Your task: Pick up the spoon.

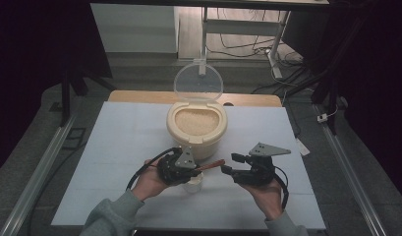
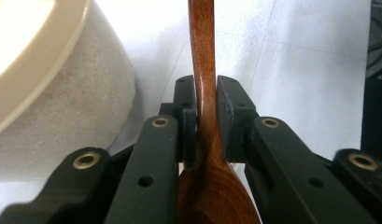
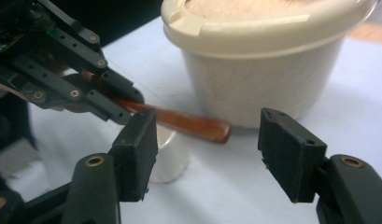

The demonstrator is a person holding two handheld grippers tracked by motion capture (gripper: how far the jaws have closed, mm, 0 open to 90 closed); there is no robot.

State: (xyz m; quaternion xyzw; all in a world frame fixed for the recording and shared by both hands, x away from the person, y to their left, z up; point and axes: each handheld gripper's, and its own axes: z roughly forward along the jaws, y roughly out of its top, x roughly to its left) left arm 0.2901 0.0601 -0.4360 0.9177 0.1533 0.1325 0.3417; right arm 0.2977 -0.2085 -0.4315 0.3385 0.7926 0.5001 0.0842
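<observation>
Now the left gripper clamps the wooden spoon at its neck, handle pointing toward the right gripper, whose jaws stand wide and empty. Below the left gripper sits a small white cup; beyond both, the open rice container. Better keep the spoon level before scooping

- Beyond the tongs, a pale table with a wooden far edge.
- Further off, grey floor, cables, a white desk frame.
- Dark surroundings either side.
</observation>
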